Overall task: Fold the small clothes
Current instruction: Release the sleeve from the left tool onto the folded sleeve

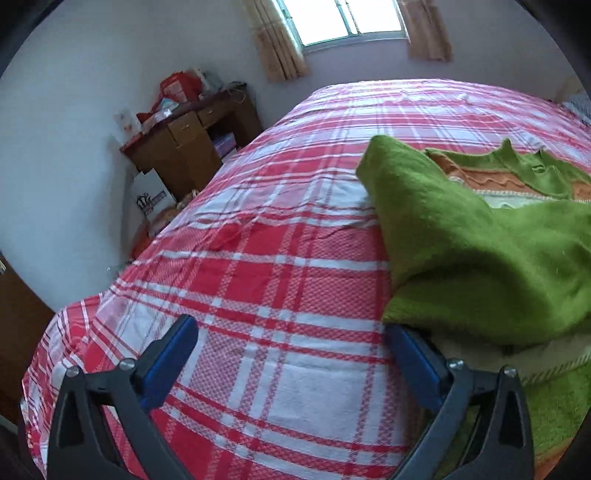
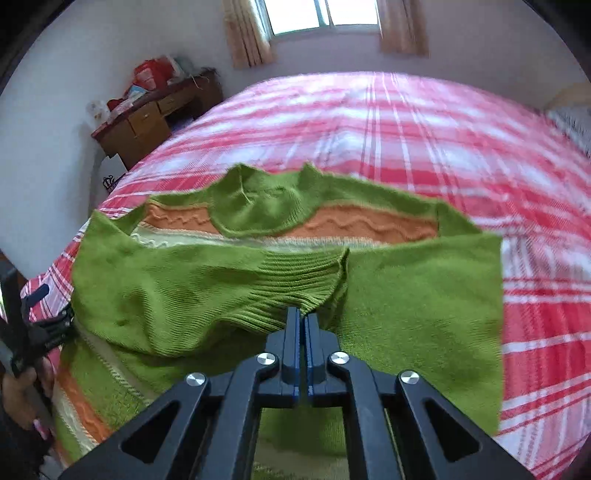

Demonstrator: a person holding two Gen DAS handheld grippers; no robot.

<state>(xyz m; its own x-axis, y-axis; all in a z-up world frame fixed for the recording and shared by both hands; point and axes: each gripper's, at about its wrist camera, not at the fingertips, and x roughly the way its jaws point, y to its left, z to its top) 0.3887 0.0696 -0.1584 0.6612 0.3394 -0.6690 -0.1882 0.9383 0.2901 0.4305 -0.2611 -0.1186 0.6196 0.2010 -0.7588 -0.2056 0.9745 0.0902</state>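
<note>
Angled down over the bed (image 2: 443, 122), the right gripper (image 2: 303, 314) pinches the ribbed cuff (image 2: 295, 284) of the green sweater (image 2: 406, 295) lying near the bed's left edge, while the left gripper (image 1: 291, 332) gapes wide, empty, beside it.

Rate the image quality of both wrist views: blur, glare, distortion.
Left wrist view: mostly sharp, window blown out white, bed bulged by fisheye. Right wrist view: motion blur smears the plaid bedspread and sweater edges; right gripper stays crisp.
</note>
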